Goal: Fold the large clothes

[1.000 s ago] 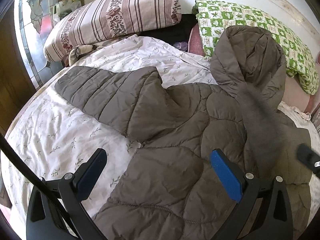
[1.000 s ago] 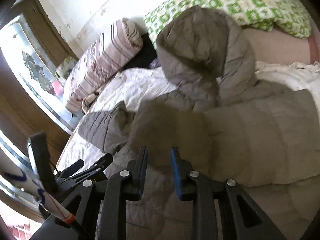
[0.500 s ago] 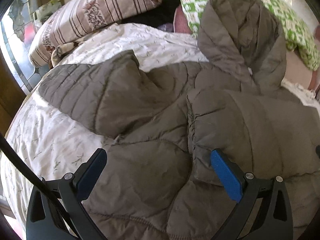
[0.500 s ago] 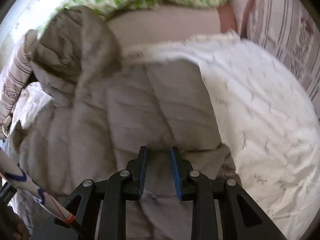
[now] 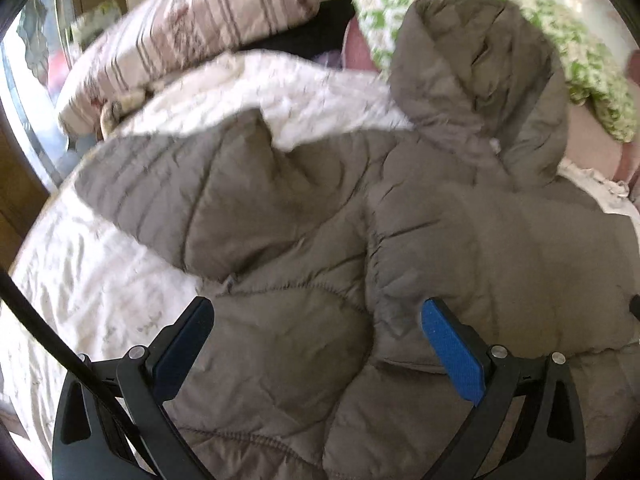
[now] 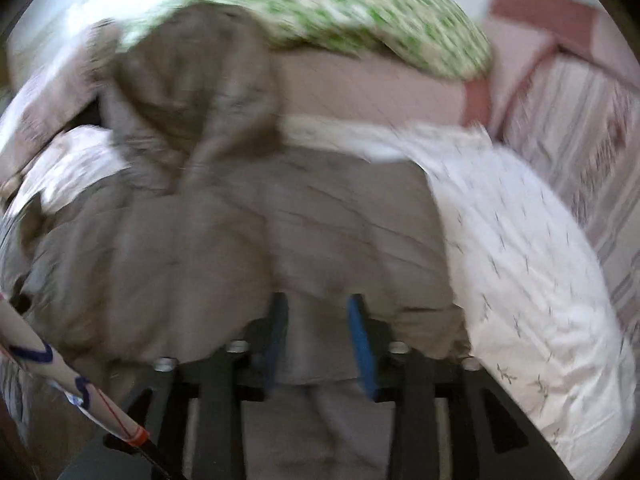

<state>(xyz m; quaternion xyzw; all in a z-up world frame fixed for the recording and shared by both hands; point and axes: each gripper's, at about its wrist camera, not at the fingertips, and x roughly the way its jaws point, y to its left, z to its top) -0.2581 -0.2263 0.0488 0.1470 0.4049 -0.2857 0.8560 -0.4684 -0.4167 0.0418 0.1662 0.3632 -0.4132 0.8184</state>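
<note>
A brown quilted hooded jacket [image 5: 320, 248] lies spread on the bed, hood [image 5: 480, 80] toward the pillows. Its right sleeve [image 5: 500, 264] lies folded across the body; the left sleeve [image 5: 168, 184] stretches out over the sheet. My left gripper [image 5: 316, 332] is open and empty, hovering above the jacket's lower body. The right wrist view is blurred; there the jacket [image 6: 192, 264] fills the middle. My right gripper [image 6: 318, 320] has its jaws a small gap apart with jacket fabric between them; whether it pinches the fabric I cannot tell.
A white floral sheet [image 5: 88, 280] covers the bed. A striped pillow [image 5: 192, 32] and a green patterned pillow [image 5: 580, 52] lie at the head. A glass door [image 5: 32, 60] stands at the left. White sheet [image 6: 532, 280] lies to the jacket's right.
The right sleeve was carried over and laid across the jacket's body. My right gripper swung toward the jacket's right side. My left gripper moved closer over the jacket and stayed open.
</note>
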